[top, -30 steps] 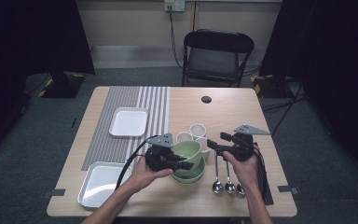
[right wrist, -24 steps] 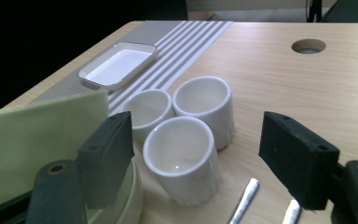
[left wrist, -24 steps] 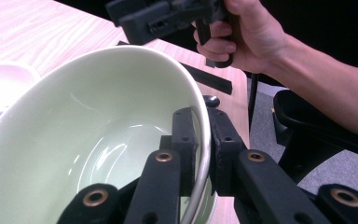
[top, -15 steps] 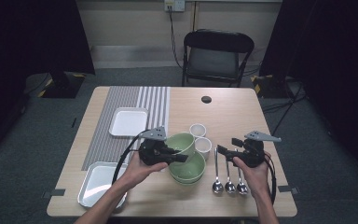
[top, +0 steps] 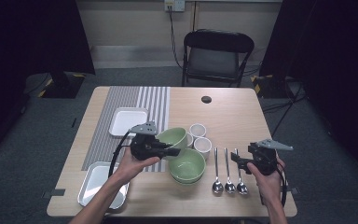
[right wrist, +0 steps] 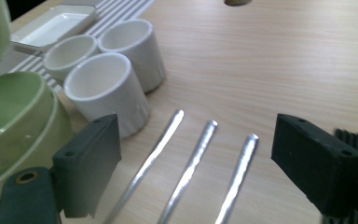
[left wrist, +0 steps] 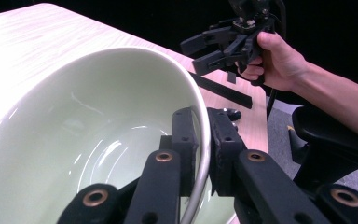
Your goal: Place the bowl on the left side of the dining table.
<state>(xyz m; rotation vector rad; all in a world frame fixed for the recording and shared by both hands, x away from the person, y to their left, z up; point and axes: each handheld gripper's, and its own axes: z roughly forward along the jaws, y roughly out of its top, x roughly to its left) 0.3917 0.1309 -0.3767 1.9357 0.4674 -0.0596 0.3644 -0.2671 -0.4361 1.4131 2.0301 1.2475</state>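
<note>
Green bowl: a pale green bowl (top: 175,136) sits left of centre in the high view, lifted and tilted, just above and up-left of a second green bowl (top: 187,165) that rests on the bench (top: 228,112).
Left tool: the left tool (top: 170,150) is nearly closed, its two pads pinching the rim of the lifted bowl (left wrist: 98,135); in the left gripper view one pad (left wrist: 184,140) lies inside the rim and the other outside.
Right tool: the right tool (top: 237,162), at the lower right of the high view, has its jaws spread wide and has just been opening; it has hold of nothing. In the right gripper view its pads (right wrist: 92,158) stand either side of three spoon handles without touching them.
Spoons: three metal spoons (top: 228,179) lie side by side, just left of the right tool, bowls toward the near edge.
Cups: two white cups (top: 201,140) stand just right of the lifted bowl, touching or almost touching each other.
Trays: a white square tray (top: 128,121) lies on a grey striped mat (top: 121,100); a metal tray (top: 93,184) sits at the lower left, partly under the left forearm.
Bench: light wood, with a dark round hole (top: 206,99) near its far edge.
Room: a dark folding chair (top: 216,58) stands beyond the bench on grey floor, with a wall socket (top: 175,4) above it.
</note>
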